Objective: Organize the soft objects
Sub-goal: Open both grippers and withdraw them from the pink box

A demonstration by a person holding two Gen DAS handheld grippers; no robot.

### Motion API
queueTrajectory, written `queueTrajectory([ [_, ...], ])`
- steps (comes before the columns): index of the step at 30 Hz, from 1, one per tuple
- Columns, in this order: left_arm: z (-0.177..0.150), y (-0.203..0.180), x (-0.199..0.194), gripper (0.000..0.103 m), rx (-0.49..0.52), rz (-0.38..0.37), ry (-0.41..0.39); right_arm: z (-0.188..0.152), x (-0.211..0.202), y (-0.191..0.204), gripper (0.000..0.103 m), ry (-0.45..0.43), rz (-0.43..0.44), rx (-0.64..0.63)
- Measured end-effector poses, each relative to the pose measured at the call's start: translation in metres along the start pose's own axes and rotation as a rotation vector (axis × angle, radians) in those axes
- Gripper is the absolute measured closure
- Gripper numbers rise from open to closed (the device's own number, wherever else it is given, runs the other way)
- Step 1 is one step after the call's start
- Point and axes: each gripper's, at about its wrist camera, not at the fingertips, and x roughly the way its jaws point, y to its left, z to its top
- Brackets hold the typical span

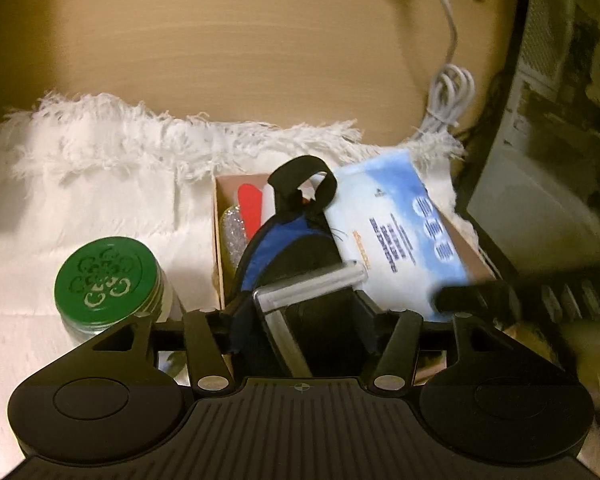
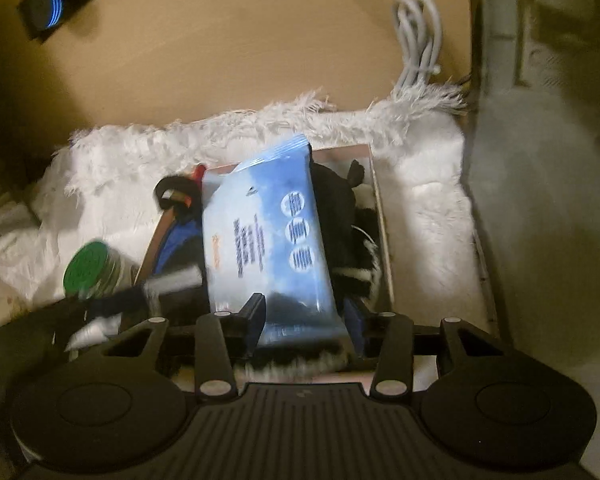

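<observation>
Risk: the blue wipes pack (image 2: 260, 236) lies tilted on the box contents and may slide off if released carelessly. The cardboard box (image 1: 219, 236) sits on the white fluffy rug (image 1: 100, 184) toward the surface's right edge; it holds a blue-black pouch (image 1: 276, 248), red items and a striped black-white soft item (image 2: 360, 248). The right tool (image 2: 306, 320) is clamped on the pack's near end. The left tool (image 1: 308, 296): fingers apart around the pouch; contact unclear. A green-lidded jar (image 1: 108, 276) stands beside the box.

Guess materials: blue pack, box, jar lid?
Blue pack: glossy plastic film, judging by sheen and crimped end. Box: likely matte cardboard, with thin tan walls. Jar lid: green, embossed, ridged rim; metal or plastic, unclear.
</observation>
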Motion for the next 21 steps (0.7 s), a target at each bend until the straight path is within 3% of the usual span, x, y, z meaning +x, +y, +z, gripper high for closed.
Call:
queueTrajectory([
  [6,-0.002,0.003,-0.033,0.047,-0.091,0.042,-0.071,-0.038,-0.042,0.004,0.046,-0.113,0.102,-0.137],
  [10,-0.025,0.007,-0.08,0.047,-0.172,0.14,-0.125,-0.055,-0.053,0.009,0.035,-0.146,0.175,-0.226],
  [15,-0.092,0.004,-0.125,0.047,-0.316,0.312,-0.118,-0.081,-0.031,0.023,0.034,-0.012,0.317,-0.344],
  [21,-0.155,-0.012,-0.122,0.048,-0.475,0.524,0.008,-0.109,-0.003,0.042,0.031,0.131,0.368,-0.492],
])
